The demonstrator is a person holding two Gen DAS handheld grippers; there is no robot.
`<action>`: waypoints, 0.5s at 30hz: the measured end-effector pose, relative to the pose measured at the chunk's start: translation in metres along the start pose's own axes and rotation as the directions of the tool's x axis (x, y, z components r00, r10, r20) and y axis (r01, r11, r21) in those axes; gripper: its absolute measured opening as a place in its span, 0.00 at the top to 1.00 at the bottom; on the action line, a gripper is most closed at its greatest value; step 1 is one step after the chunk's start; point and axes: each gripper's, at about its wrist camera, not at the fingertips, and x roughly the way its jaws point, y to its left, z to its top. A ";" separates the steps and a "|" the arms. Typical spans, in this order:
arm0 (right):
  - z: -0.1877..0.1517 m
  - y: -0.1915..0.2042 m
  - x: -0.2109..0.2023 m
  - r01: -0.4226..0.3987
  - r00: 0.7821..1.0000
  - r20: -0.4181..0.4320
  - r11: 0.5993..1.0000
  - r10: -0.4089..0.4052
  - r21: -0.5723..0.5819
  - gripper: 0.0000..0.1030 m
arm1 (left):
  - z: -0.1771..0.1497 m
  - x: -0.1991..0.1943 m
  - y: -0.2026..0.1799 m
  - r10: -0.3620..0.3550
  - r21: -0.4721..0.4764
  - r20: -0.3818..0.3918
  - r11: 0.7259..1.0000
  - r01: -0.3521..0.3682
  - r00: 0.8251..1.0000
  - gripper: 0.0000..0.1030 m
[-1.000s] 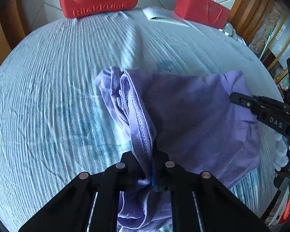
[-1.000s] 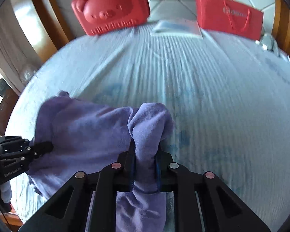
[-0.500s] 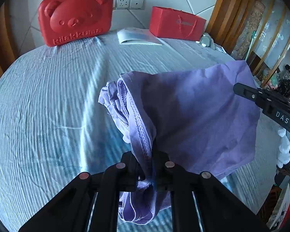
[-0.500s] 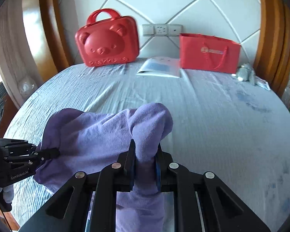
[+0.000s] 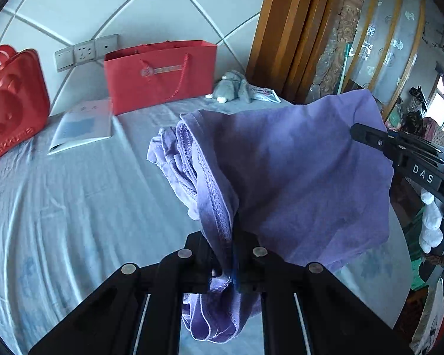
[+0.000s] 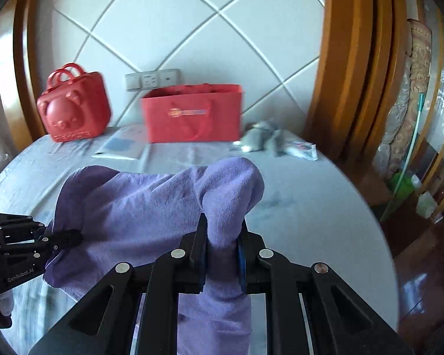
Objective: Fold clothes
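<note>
Jaws of left gripper (image 5: 226, 254) clamped on stitched hem of purple garment (image 5: 296, 177); jaws of right gripper (image 6: 222, 254) clamped on a bunched fold of same garment (image 6: 139, 207). Garment slung between the two grippers, lifted clear above the bed (image 5: 59, 207). Bedsheet pale blue, wrinkled. Farther back on bed: white booklet (image 5: 80, 125), grey plush toy (image 5: 232, 88). Against tiled wall: red bear-face case (image 6: 74, 109), red paper bag (image 6: 192, 114), wall sockets (image 6: 152, 79) above.
</note>
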 end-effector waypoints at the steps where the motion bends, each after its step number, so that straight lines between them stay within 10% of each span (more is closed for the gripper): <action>1: 0.006 -0.028 0.009 -0.007 1.000 0.002 1.000 0.007 -0.004 0.85 | 0.013 0.018 -0.020 0.006 -0.017 -0.003 1.000 -0.006 1.000 0.92; 15: 0.074 -0.271 0.187 -0.118 0.979 -0.166 0.993 0.115 -0.004 0.85 | 0.158 0.259 -0.158 0.097 -0.178 -0.170 0.976 -0.127 0.981 0.92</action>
